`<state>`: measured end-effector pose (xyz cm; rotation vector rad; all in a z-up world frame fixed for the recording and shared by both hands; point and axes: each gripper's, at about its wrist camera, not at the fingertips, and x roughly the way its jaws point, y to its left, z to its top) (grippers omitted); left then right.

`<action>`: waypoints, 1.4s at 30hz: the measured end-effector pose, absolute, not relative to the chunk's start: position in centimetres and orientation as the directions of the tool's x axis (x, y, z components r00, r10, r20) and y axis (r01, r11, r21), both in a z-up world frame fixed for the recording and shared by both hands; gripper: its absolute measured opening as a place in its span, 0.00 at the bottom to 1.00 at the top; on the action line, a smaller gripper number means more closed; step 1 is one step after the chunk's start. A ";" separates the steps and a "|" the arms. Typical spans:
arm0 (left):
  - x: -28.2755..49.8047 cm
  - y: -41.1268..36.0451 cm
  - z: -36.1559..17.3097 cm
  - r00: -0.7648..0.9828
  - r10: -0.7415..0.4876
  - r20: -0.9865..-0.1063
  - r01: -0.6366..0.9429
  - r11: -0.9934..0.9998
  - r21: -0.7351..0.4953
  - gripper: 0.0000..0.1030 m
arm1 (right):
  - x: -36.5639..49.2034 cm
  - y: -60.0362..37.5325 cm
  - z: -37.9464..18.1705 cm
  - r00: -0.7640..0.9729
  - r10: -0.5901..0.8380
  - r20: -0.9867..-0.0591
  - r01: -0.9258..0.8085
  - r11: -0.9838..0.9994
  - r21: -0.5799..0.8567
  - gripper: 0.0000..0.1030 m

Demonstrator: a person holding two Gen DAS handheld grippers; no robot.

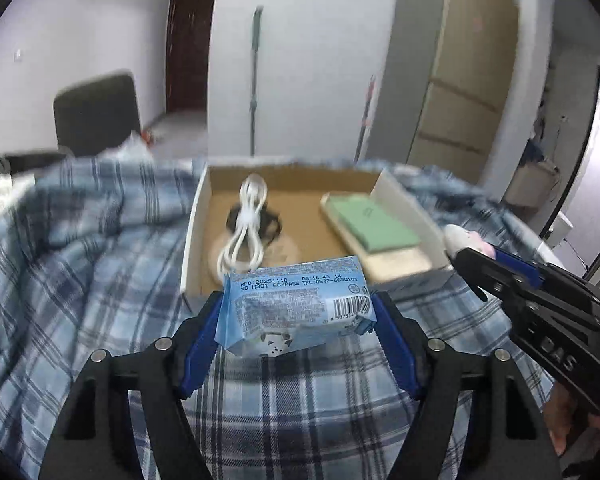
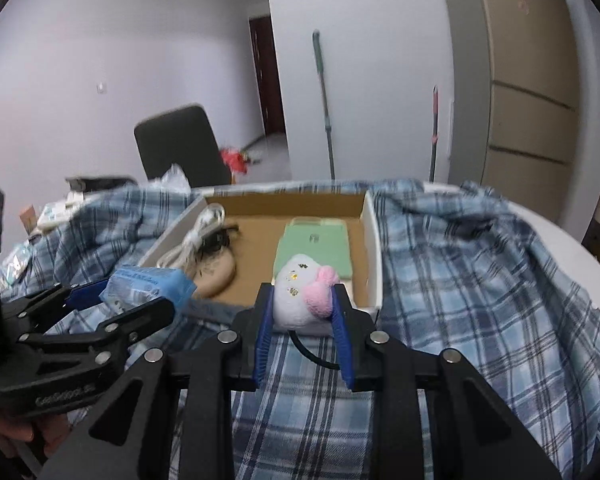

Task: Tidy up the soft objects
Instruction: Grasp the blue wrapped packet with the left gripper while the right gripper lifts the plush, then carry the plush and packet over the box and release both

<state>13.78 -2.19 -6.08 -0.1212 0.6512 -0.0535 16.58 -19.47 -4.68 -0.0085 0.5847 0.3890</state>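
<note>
**Both grippers hold a soft thing in front of the cardboard box**

In the left wrist view, the left gripper (image 1: 296, 316) sits in the lower middle of the frame. Its blue pads press on both ends of a light blue tissue pack (image 1: 296, 306), which is lifted above the blue plaid cloth (image 1: 80, 280). Just behind the pack, in the middle of the frame, is the open cardboard box (image 1: 308, 216). Inside it, a white cable (image 1: 246, 226) lies on the left over a round beige thing, and a green flat case (image 1: 374, 222) lies on the right.

In the right wrist view, the right gripper (image 2: 303, 310) is in the lower middle, closed tightly on a small white plush toy (image 2: 296, 296) with a pink bow. A black cord hangs below the toy. The toy is held at the near right edge of the box. A green-handled mop (image 2: 324, 108) leans on the wall behind.
</note>
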 end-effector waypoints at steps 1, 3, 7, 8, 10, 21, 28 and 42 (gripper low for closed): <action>13.3 -2.5 -5.6 0.814 -0.090 -0.575 0.025 0.992 -0.120 0.72 | 16.4 -19.6 -4.4 0.775 0.359 -0.520 -0.361 0.927 0.103 0.26; 12.5 -2.9 -4.9 0.845 -0.091 -0.526 0.042 0.994 -0.103 0.72 | 15.9 -19.7 -3.9 0.795 0.365 -0.484 -0.364 0.926 0.101 0.26; 11.3 -3.0 -3.6 0.889 -0.046 -0.456 0.011 0.997 -0.078 0.72 | 15.7 -20.2 -3.3 0.803 0.378 -0.460 -0.362 0.924 0.127 0.26; 10.9 -2.9 -3.4 0.896 -0.048 -0.441 0.012 0.996 -0.084 0.72 | 15.7 -20.2 -3.2 0.809 0.370 -0.457 -0.356 0.927 0.120 0.26; 10.6 -2.8 -2.8 0.905 -0.058 -0.421 0.022 0.996 -0.090 0.72 | 15.6 -20.3 -3.1 0.820 0.362 -0.444 -0.349 0.930 0.114 0.26; 9.5 -1.4 4.0 0.954 -0.029 -0.300 -0.005 0.994 -0.112 0.72 | 13.7 -21.8 4.2 0.854 0.418 -0.308 -0.387 0.908 0.160 0.26; 10.5 -1.4 10.3 0.975 -0.009 -0.223 -0.021 0.991 -0.134 0.72 | 17.1 -21.3 8.8 0.892 0.375 -0.254 -0.347 0.926 0.148 0.26; 20.4 -0.4 7.2 0.909 -0.055 -0.413 -0.001 0.991 -0.132 0.72 | 23.7 -18.3 3.2 0.858 0.353 -0.373 -0.343 0.935 0.097 0.26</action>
